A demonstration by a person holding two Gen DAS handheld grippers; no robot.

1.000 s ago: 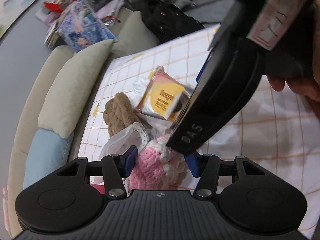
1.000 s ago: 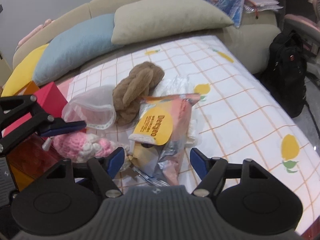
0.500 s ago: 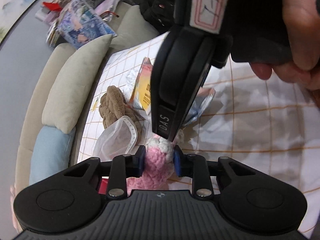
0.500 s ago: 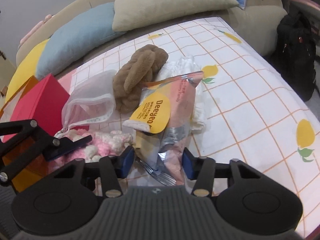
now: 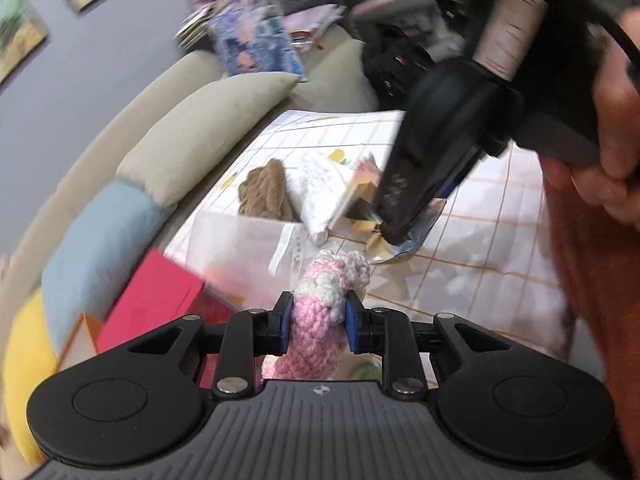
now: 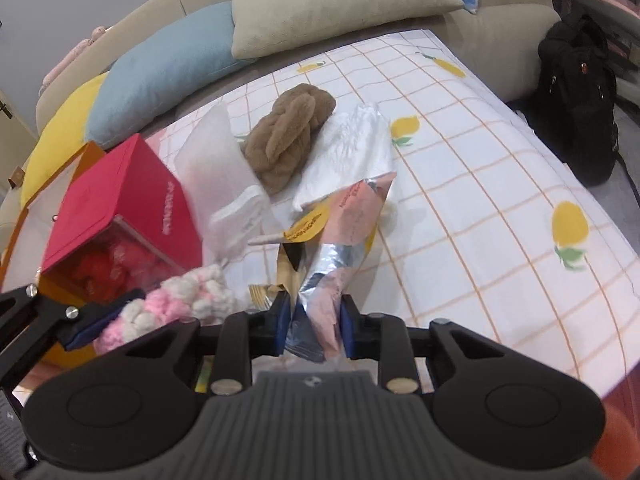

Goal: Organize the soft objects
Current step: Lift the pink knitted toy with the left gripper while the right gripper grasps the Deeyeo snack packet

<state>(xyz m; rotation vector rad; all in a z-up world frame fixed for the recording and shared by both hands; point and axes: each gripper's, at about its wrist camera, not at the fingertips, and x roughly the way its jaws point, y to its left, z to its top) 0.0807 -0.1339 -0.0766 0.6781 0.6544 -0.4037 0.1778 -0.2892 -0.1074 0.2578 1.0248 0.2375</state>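
Observation:
My left gripper (image 5: 316,316) is shut on a pink-and-white crocheted toy (image 5: 336,276), which hangs lifted above the sheet. In the right wrist view the same toy (image 6: 180,300) shows at lower left, with one of the left gripper's fingers (image 6: 96,322) on it. My right gripper (image 6: 314,320) has its jaws closing, and both pads press the crumpled end of a pink and silver snack bag (image 6: 352,216). A brown plush knot (image 6: 288,136) lies further back, between a white mesh pouch (image 6: 216,160) and a clear plastic bag (image 6: 352,152).
A red box (image 6: 120,208) with a clear front stands at the left on the lemon-print sheet (image 6: 480,200). Yellow, blue (image 6: 160,68) and beige (image 6: 328,4) cushions line the sofa behind. A black backpack (image 6: 576,92) sits at the far right. A person's hand (image 5: 600,168) holds the right gripper.
Both grippers have shut, the left on the crocheted toy and the right on the snack bag. The left has risen and rolled with the toy, and the snack bag's end is pulled up.

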